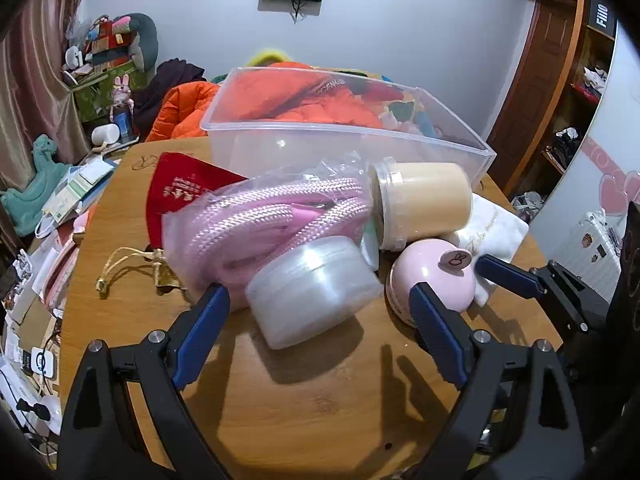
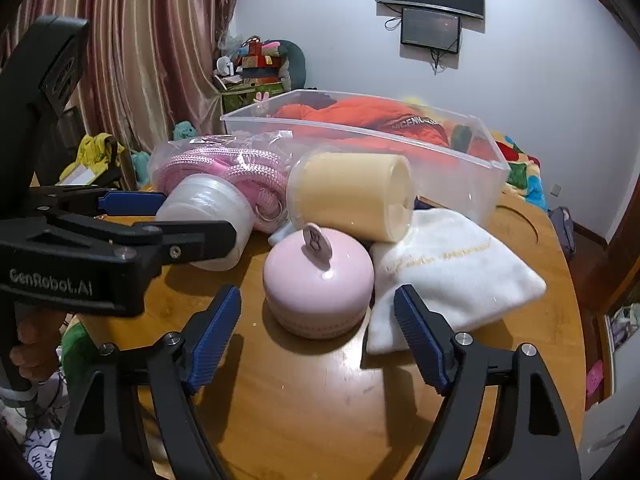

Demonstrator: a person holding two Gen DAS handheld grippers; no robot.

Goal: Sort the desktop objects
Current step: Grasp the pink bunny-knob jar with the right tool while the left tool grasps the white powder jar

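Plastic, cloth and wood
Glossy wooden table (image 2: 320, 392); clear plastic bin (image 2: 460, 168); smooth pink case (image 2: 316, 280); soft white cloth (image 2: 452, 280); ribbed fingers (image 2: 420, 340).

You were working in a lived-in bedroom at home. A bed heaped with an orange puffer jacket (image 1: 188, 108) and a bright patterned blanket (image 2: 524, 168) lay behind the round wooden table (image 1: 304, 400). Striped pink curtains (image 2: 160, 48) hung in the corner beside a stack of plush toys and boxes (image 2: 260, 64). Two dark screens (image 2: 430, 30) were mounted on the pale wall (cables dangling below), and a wooden door (image 1: 536, 80) stood beside cluttered shelves.
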